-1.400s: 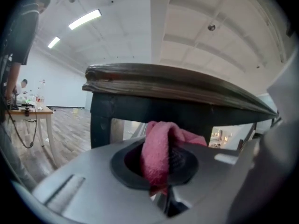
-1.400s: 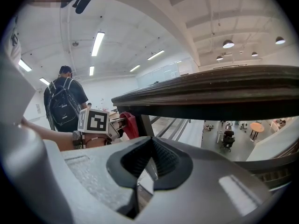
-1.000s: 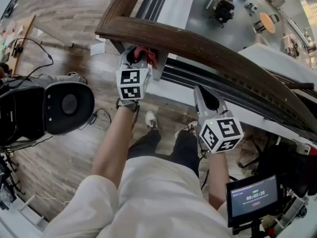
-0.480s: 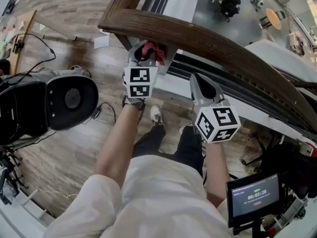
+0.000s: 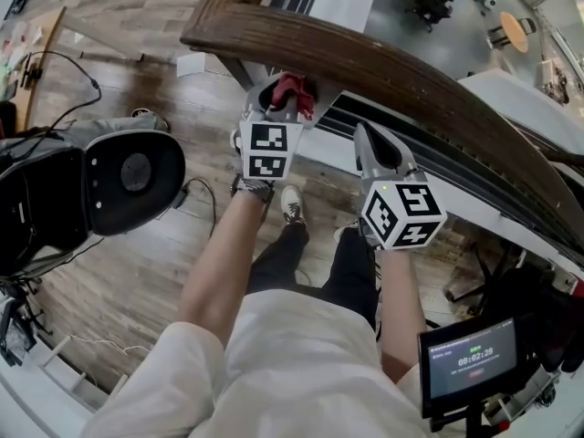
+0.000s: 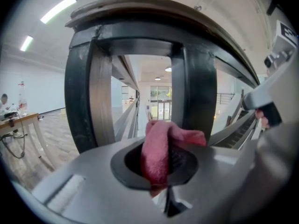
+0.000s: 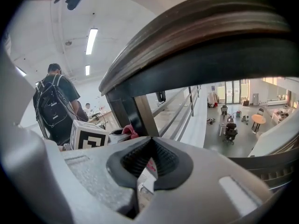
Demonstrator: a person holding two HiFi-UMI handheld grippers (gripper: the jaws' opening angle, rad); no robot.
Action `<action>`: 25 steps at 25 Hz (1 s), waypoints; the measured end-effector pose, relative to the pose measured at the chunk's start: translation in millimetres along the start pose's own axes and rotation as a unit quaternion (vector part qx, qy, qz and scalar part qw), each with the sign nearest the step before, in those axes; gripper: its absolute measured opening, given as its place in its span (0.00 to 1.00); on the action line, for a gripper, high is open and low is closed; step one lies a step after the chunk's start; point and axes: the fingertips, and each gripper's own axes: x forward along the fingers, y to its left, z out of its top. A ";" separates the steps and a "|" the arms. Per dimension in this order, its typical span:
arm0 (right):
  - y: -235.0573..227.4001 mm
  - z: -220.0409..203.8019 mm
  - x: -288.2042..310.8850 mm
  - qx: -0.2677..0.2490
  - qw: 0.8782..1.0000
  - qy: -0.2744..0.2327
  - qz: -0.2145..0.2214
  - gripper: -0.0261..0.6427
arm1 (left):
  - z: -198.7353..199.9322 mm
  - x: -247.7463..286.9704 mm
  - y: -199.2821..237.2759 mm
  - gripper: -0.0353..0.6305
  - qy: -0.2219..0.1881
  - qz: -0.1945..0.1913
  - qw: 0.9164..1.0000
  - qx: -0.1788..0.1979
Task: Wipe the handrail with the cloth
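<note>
Where the dark wooden handrail (image 5: pixel 392 62) sweeps across the head view above the person's legs, the left gripper (image 5: pixel 278 94) sits just under it, beside a dark upright post (image 6: pixel 88 97) of the railing. Its jaws are clamped on a red-pink cloth (image 6: pixel 161 150), which bunches out of the pad recess and folds over toward the right. The cloth lies close beneath the rail, but contact with the wood cannot be confirmed. The right gripper (image 5: pixel 376 142) is held lower and to the right, apart from the rail and pointing up at its underside. Its jaws are closed together with nothing between them. A small screen (image 5: pixel 470 361) stands at lower right, over the wooden floor (image 5: pixel 119 272).
</note>
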 end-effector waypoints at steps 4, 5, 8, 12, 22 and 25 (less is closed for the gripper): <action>1.7 -5.7 9.9 0.002 1.000 0.011 0.005 0.04 | -16.6 6.2 -1.7 0.09 0.019 -0.010 1.000 -0.007; 3.1 -6.6 11.9 0.001 1.000 0.014 0.007 0.04 | -22.4 7.9 -1.8 0.09 0.027 -0.013 0.999 -0.010; 6.2 -8.3 14.8 -0.002 1.000 0.021 0.010 0.04 | -40.0 12.0 -3.3 0.09 0.052 -0.020 0.998 -0.014; 7.7 -9.9 14.0 -0.005 1.000 0.026 0.013 0.04 | -55.8 8.1 -5.5 0.09 0.077 -0.020 0.997 -0.019; 4.8 -6.7 0.3 -0.008 1.000 0.027 0.011 0.04 | -32.7 -31.5 -27.2 0.10 0.032 0.011 0.999 0.007; 1.3 -0.4 -8.0 -0.012 1.000 0.024 0.008 0.04 | -1.9 -36.5 -26.1 0.10 0.000 0.029 1.000 0.009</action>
